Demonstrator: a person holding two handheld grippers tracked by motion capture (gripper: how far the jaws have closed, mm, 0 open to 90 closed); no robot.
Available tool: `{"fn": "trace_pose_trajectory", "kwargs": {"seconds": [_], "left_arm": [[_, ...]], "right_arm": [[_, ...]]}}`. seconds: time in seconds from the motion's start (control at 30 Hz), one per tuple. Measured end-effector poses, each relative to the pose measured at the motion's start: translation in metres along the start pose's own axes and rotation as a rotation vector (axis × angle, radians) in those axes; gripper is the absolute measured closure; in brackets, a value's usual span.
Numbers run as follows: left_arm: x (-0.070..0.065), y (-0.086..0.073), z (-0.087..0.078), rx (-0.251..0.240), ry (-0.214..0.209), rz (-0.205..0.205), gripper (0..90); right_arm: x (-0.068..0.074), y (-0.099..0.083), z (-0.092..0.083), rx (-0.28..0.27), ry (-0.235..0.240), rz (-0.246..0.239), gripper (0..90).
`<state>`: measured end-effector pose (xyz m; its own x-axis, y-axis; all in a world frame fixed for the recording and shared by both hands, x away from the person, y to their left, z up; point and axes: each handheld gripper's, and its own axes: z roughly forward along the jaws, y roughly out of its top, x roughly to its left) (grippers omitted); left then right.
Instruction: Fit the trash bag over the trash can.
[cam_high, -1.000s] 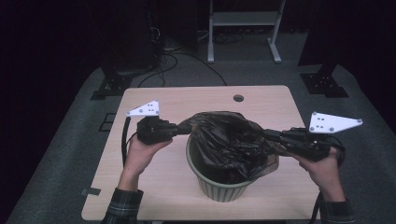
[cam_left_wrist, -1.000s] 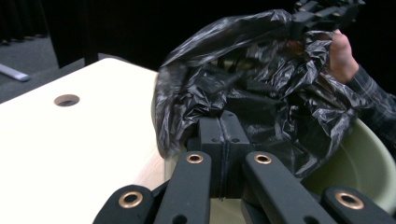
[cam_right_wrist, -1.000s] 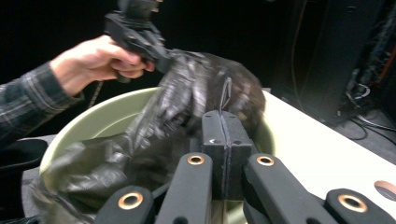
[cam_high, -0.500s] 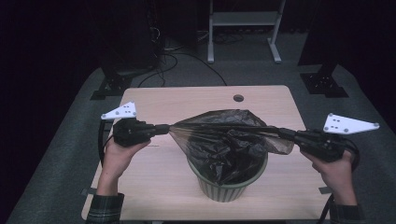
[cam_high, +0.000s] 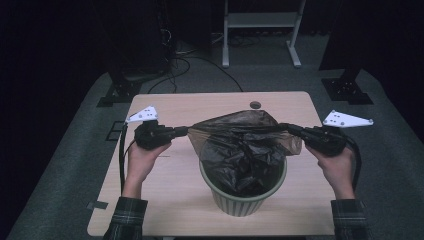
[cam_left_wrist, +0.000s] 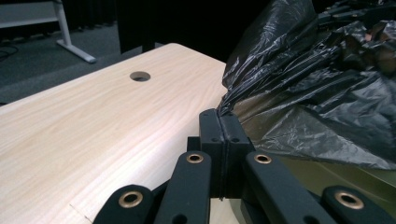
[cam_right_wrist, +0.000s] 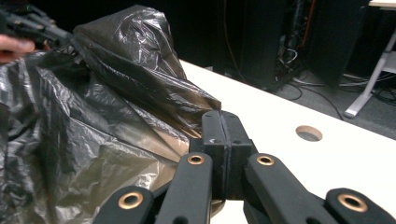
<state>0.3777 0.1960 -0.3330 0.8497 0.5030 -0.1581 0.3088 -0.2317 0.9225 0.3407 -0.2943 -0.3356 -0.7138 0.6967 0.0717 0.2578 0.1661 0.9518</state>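
Both your grippers, left (cam_high: 184, 131) and right (cam_high: 292, 129), clamp the bag's (cam_high: 245, 150) rim, stretched wide over the bin (cam_high: 243, 200); bare table (cam_high: 165, 200) flanks it.

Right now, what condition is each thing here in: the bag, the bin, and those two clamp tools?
Black bag: mouth stretched wide, pulled taut left and right, bottom hanging in the bin.
Green bin: upright on the table, rim not yet covered.
Left gripper: shut on the bag's edge.
Right gripper: shut on the opposite edge.
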Motion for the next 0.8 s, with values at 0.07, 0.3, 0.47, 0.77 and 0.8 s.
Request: {"fn": "trace_pose_trajectory", "kwargs": {"seconds": [0.07,0.3,0.47,0.77,0.8], "left_arm": [[0.003,-0.002,0.005,0.013,0.006,-0.005,89.8],[0.013,-0.020,0.017,0.081,0.028,-0.046,89.8],[0.013,-0.031,0.019,0.146,0.041,-0.043,89.8],[0.007,-0.057,0.019,0.227,0.024,-0.052,89.8],[0.006,-0.058,0.020,0.232,0.019,-0.054,89.8]], "right_arm": [[-0.004,-0.001,0.005,0.000,-0.007,0.012,90.0],[-0.008,-0.019,0.025,0.119,-0.030,0.020,90.0],[-0.007,-0.030,0.027,0.157,-0.029,0.022,90.0],[-0.004,-0.058,0.022,0.207,-0.012,0.026,90.0],[-0.004,-0.061,0.021,0.208,-0.008,0.030,90.0]]}}
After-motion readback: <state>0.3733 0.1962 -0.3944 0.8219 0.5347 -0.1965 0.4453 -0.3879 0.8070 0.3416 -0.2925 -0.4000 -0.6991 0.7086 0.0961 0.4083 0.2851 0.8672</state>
